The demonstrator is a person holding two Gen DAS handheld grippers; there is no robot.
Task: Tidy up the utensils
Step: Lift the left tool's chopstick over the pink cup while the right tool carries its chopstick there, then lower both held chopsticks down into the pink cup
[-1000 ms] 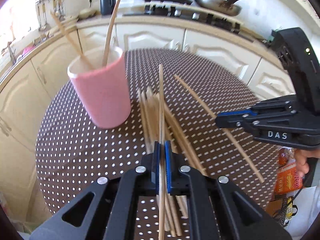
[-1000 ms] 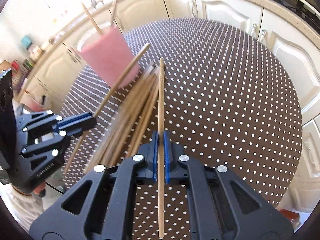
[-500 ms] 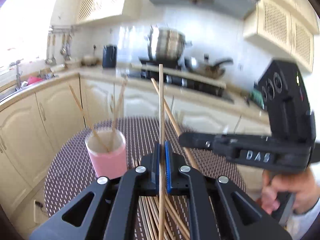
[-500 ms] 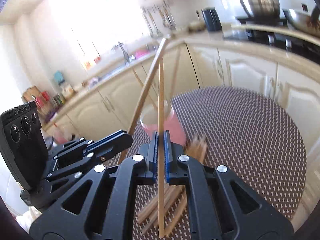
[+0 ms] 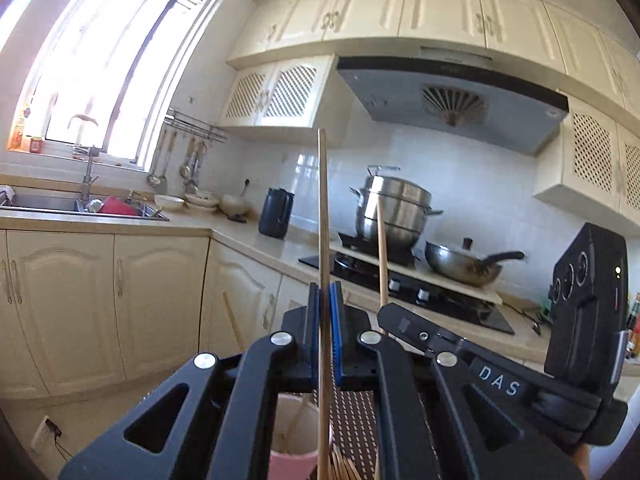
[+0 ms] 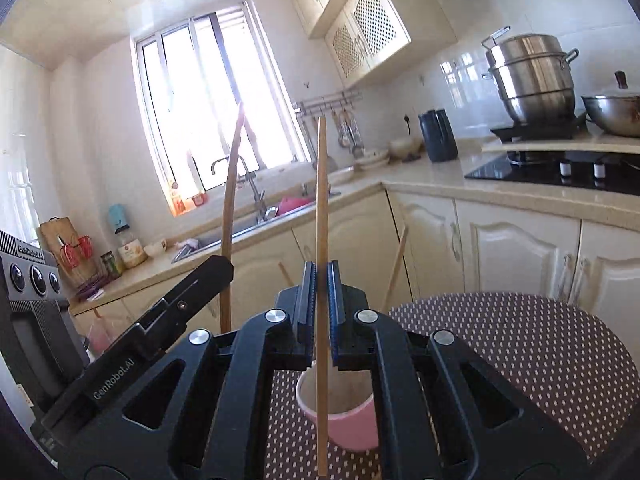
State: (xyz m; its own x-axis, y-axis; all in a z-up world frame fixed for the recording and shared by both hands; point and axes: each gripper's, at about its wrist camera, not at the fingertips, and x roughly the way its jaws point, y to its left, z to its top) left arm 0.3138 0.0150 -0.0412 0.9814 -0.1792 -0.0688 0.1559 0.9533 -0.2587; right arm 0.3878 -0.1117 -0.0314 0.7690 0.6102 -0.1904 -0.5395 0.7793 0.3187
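Observation:
My left gripper (image 5: pixel 325 296) is shut on a wooden chopstick (image 5: pixel 323 216) that stands upright between its blue pads. My right gripper (image 6: pixel 320 276) is shut on a second upright chopstick (image 6: pixel 321 200). Both are lifted over the pink cup (image 6: pixel 352 420), which stands on the dotted round table (image 6: pixel 540 352) with chopsticks leaning in it. In the left wrist view the cup (image 5: pixel 292 436) shows below the jaws, with loose chopsticks (image 5: pixel 344 468) beside it. The right gripper (image 5: pixel 384 312) shows at the right with its chopstick (image 5: pixel 382 248); the left gripper (image 6: pixel 228 268) shows at the left of the right wrist view.
Cream kitchen cabinets (image 5: pixel 156 296) and a counter run behind the table. A sink (image 5: pixel 48 202) lies under the window, a steel pot (image 5: pixel 394 208) and a wok (image 5: pixel 464 264) sit on the stove, and a dark kettle (image 5: pixel 276 212) stands between.
Both grippers rose from the table with their chopsticks and tilted from looking down to looking level. The pink cup dropped to the bottom of both views.

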